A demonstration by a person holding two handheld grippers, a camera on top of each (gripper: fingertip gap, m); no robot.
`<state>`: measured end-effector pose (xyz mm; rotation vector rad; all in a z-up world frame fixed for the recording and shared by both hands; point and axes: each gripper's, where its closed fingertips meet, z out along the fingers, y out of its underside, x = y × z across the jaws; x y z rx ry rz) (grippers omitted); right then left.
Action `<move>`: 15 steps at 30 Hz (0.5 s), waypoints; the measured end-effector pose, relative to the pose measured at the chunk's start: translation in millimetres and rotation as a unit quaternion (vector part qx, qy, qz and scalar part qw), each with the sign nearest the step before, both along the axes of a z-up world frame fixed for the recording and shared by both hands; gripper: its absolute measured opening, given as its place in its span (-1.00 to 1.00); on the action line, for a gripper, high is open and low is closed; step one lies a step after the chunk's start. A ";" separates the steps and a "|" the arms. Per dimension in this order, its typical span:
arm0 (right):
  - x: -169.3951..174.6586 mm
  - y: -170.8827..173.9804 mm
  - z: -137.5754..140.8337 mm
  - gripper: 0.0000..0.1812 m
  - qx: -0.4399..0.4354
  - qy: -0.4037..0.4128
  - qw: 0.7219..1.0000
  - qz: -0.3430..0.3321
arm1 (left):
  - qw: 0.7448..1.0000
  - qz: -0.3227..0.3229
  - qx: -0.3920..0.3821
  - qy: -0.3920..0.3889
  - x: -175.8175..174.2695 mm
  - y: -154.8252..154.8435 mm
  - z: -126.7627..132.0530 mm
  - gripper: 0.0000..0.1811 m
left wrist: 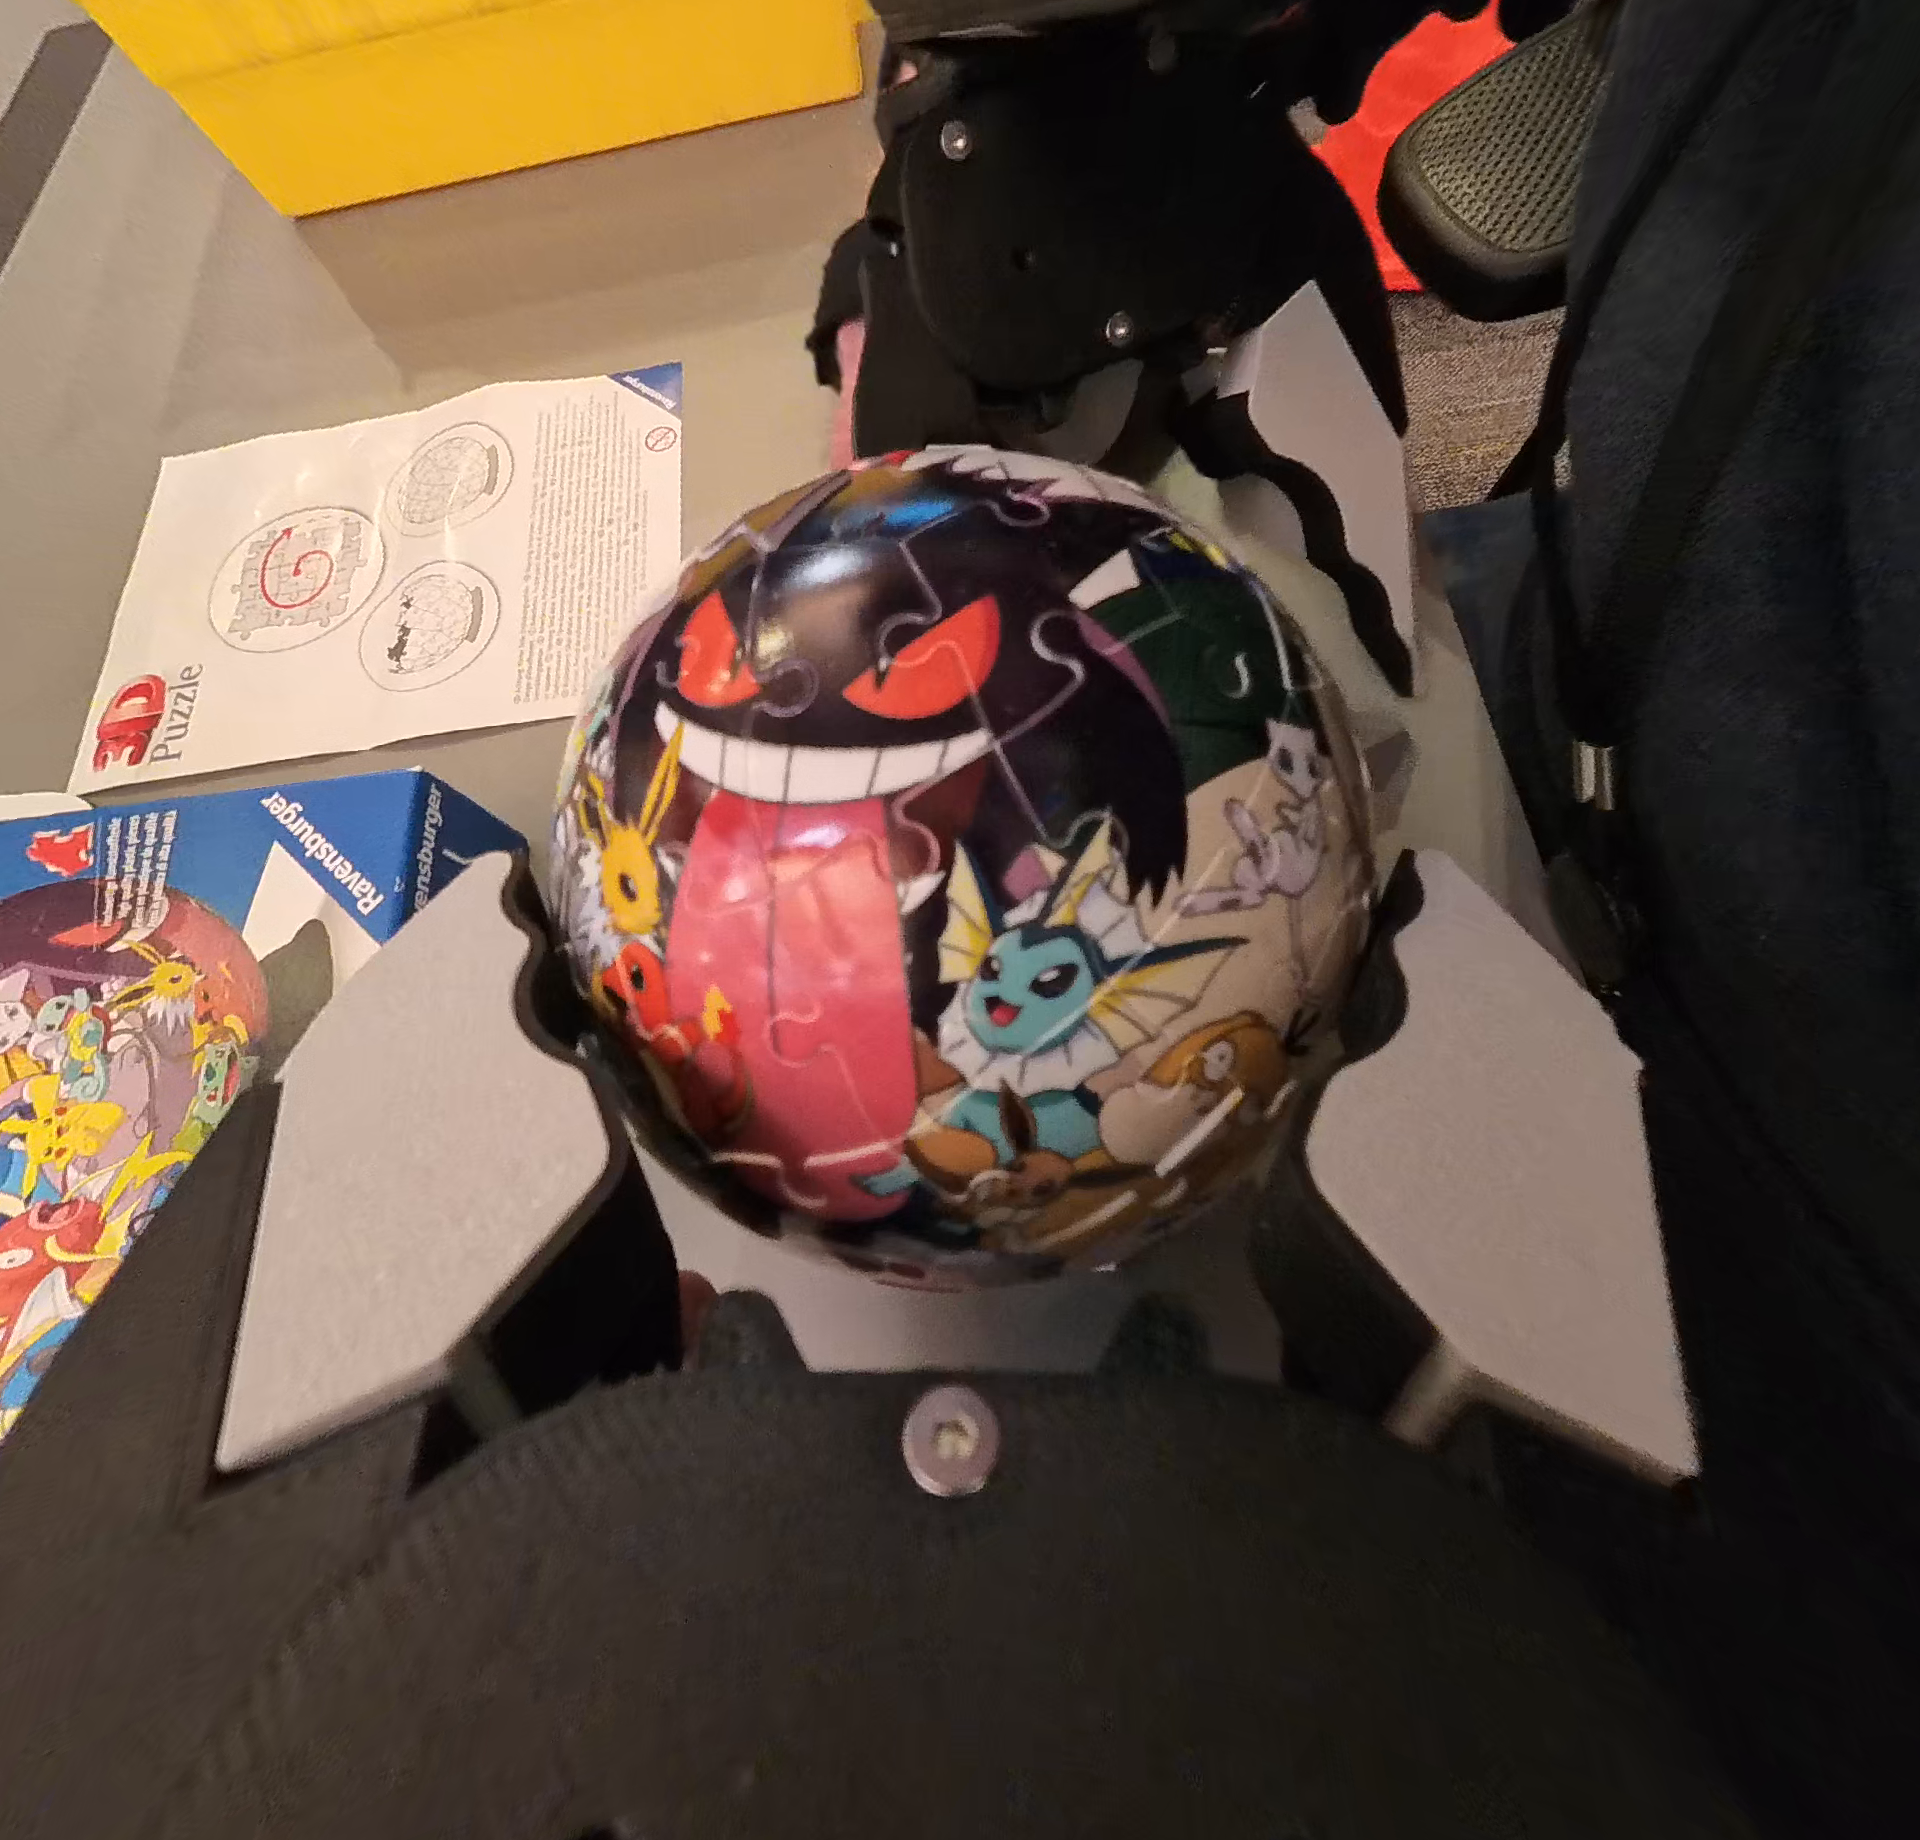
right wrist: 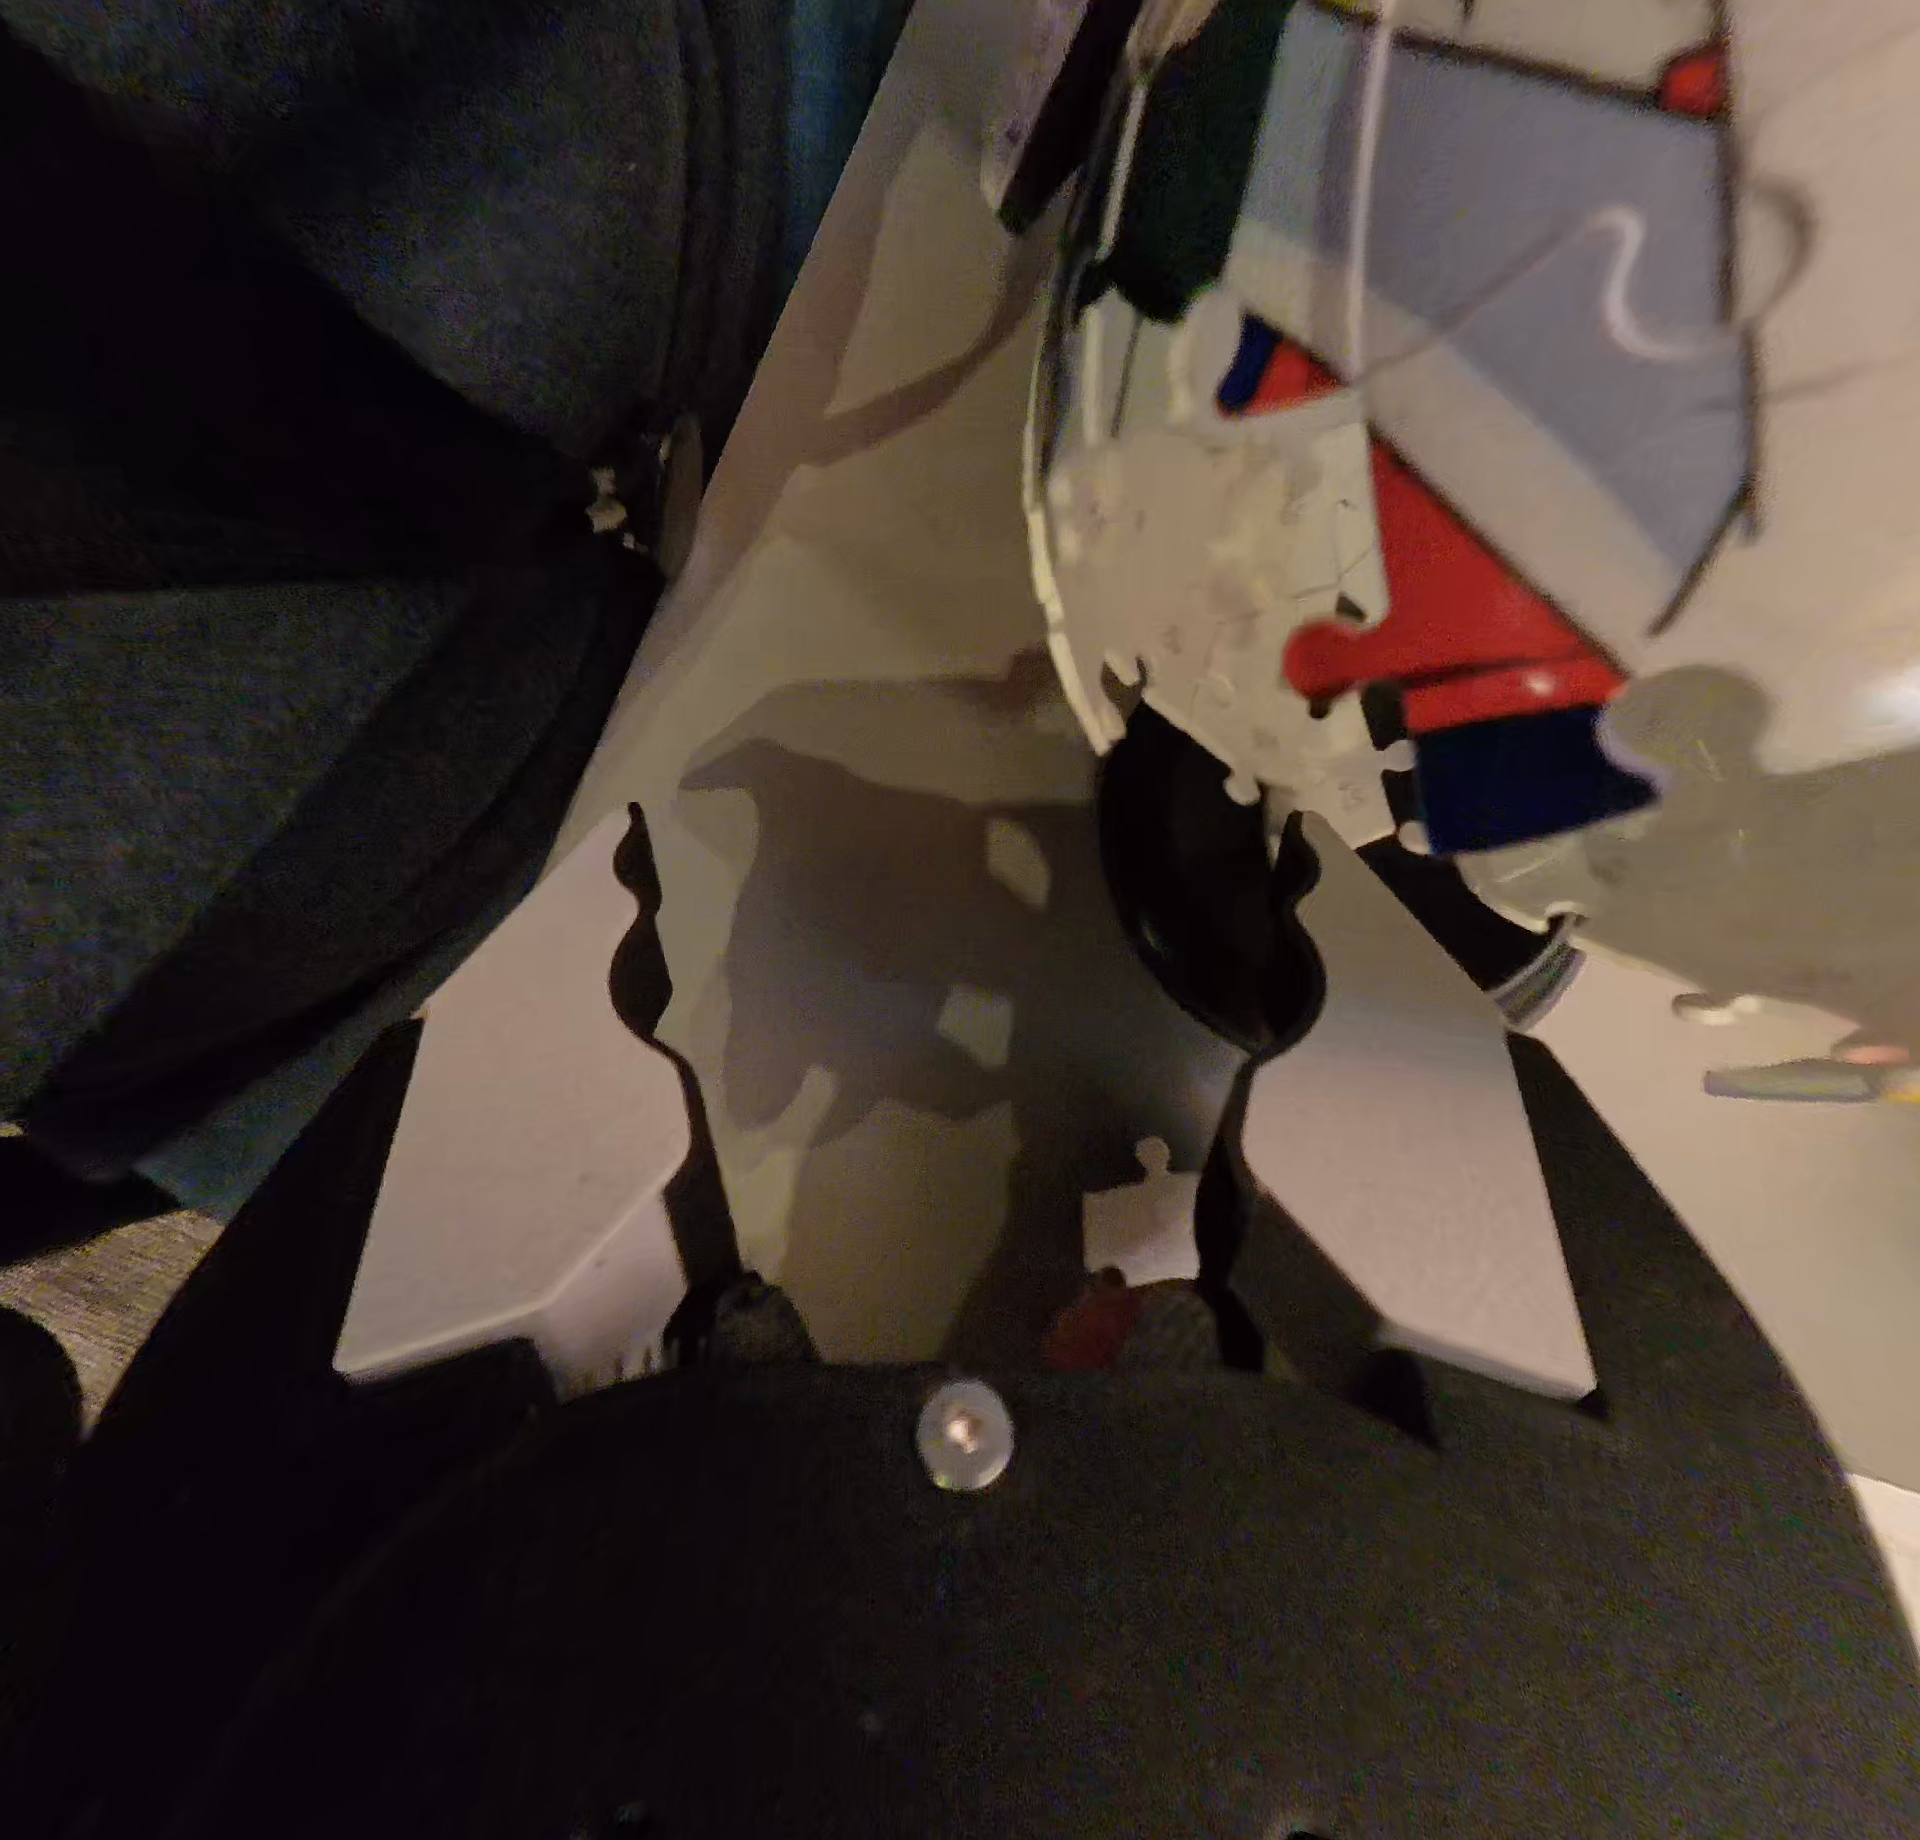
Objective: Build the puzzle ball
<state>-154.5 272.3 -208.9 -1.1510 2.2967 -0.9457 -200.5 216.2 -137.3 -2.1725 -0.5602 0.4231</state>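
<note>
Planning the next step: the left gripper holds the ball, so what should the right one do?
Probably ease the right gripper up to the puzzle ball's open gap, where white undersides show; a loose piece sits by its fingers.

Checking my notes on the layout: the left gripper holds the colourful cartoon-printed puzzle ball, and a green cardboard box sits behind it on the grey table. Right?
Not quite: the cardboard box is yellow, not green, as the left wrist view shows. The rest stands: the left gripper holds the colourful cartoon-printed puzzle ball, with the box behind it on the grey table.
</note>
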 end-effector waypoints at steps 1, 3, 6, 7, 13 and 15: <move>3.6 0.9 1.8 0.27 0.001 -0.010 1.000 0.001 | 1.000 0.000 0.000 -0.001 0.2 0.3 0.0 0.57; 4.7 -1.3 1.2 0.27 -0.001 -0.010 1.000 -0.012 | 1.000 0.004 0.000 -0.004 0.1 1.2 -0.5 0.57; 5.7 -3.1 1.7 0.28 -0.001 -0.018 1.000 -0.025 | 1.000 0.005 -0.003 -0.003 1.1 1.7 -0.7 0.57; 5.8 -3.1 1.7 0.28 -0.002 -0.017 1.000 -0.025 | 1.000 0.007 -0.003 -0.003 1.5 1.5 -0.6 0.57; 1.9 -2.5 0.8 0.25 -0.003 -0.012 1.000 -0.022 | 1.000 0.005 -0.006 -0.001 4.5 -1.4 1.2 0.57; 3.5 -2.0 0.4 0.28 -0.004 -0.011 1.000 -0.018 | 1.000 0.006 -0.006 -0.001 5.0 -2.6 1.9 0.57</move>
